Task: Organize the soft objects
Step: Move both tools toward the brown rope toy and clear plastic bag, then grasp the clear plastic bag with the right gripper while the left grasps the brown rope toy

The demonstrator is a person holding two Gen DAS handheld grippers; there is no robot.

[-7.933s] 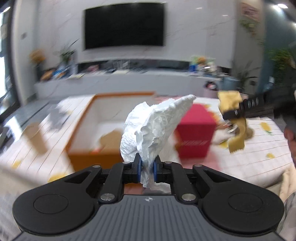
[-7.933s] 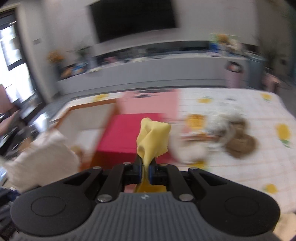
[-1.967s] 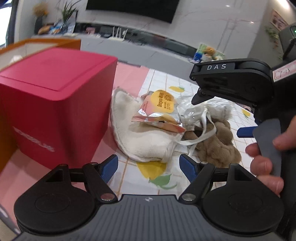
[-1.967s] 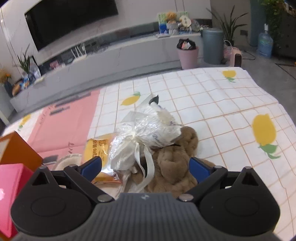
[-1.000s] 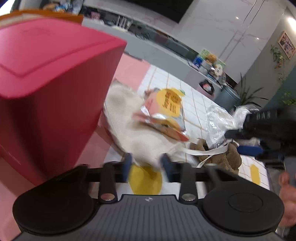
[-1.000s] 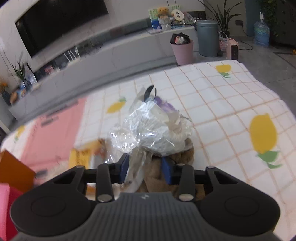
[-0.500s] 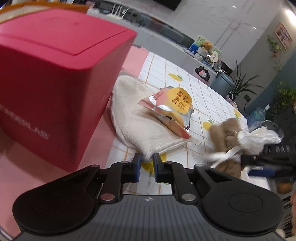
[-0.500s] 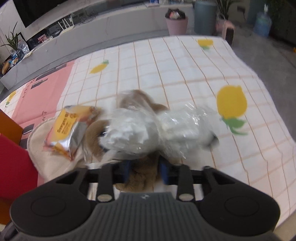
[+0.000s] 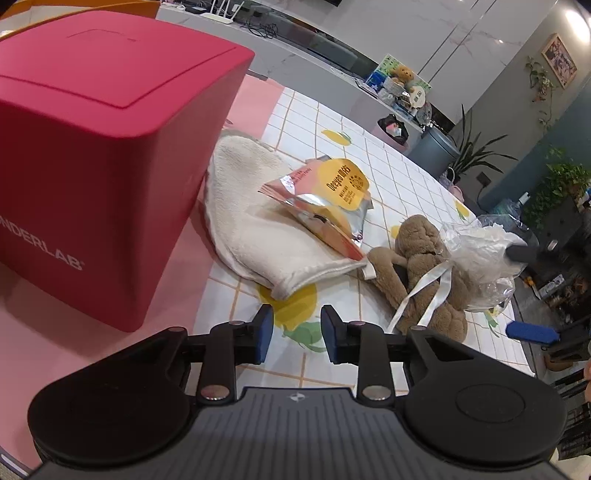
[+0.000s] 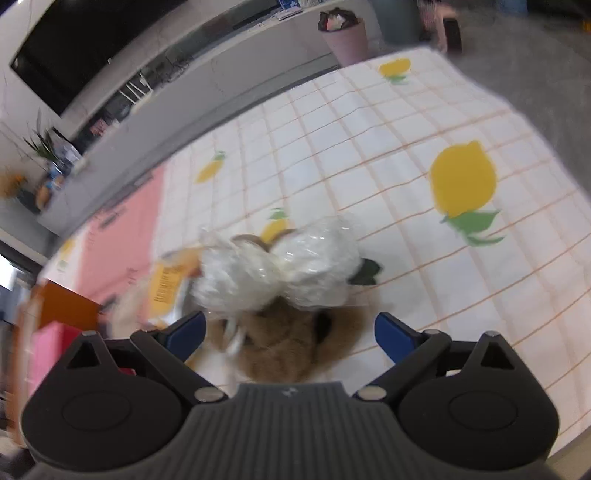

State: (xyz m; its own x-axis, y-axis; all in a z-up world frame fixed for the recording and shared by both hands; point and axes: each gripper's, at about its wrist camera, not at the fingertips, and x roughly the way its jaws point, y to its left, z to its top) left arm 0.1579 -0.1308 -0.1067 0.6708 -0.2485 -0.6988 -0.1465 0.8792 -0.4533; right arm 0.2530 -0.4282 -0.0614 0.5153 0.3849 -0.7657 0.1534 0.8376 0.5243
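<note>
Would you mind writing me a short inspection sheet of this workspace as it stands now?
Surface: lemon-print checked tablecloth with a pink mat on the left.
Job's things: cream cloth lies flat against the red box; brown plush toy has a white ribbon and lies beside the cloth; clear plastic bag rests on the plush.
Clutter: foil snack packet lies on the cloth.
Grippers: left gripper partly open, empty, short of the cloth's corner; right gripper wide open over the plush, holding nothing.
Cables: nothing seen on the table.
Surroundings: television, long grey console, pink bin, potted plants.
</note>
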